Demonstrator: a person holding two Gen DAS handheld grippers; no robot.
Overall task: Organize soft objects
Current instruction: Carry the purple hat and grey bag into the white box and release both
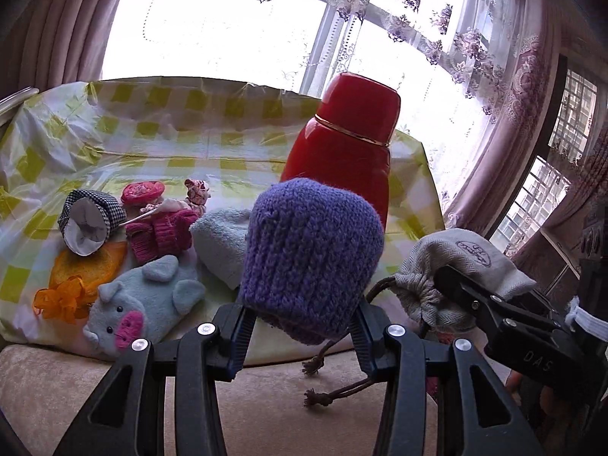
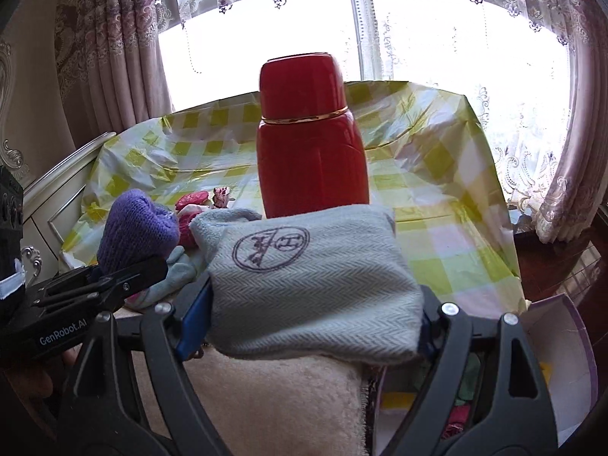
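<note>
The yellow-checked cloth (image 1: 159,144) spread across the middle of both views, and the red flask (image 2: 312,144) stood upright on it, at centre in my right view. Low in that view my right claw (image 2: 311,326) pointed forward toward the flask, its fingers pressed against both sides of the grey drawstring pouch (image 2: 315,285), which it held level above a beige towel (image 2: 273,406). In the left view my left claw (image 1: 300,326) reached the same way, low at centre, gripping the purple knitted piece (image 1: 309,262) by its lower edge so that it stood upright. At lower left of that frame lay the grey pig toy (image 1: 144,304), behind it the pale blue towel (image 1: 222,243), the pink knitted items (image 1: 161,235) and the checked hat (image 1: 91,224)
</note>
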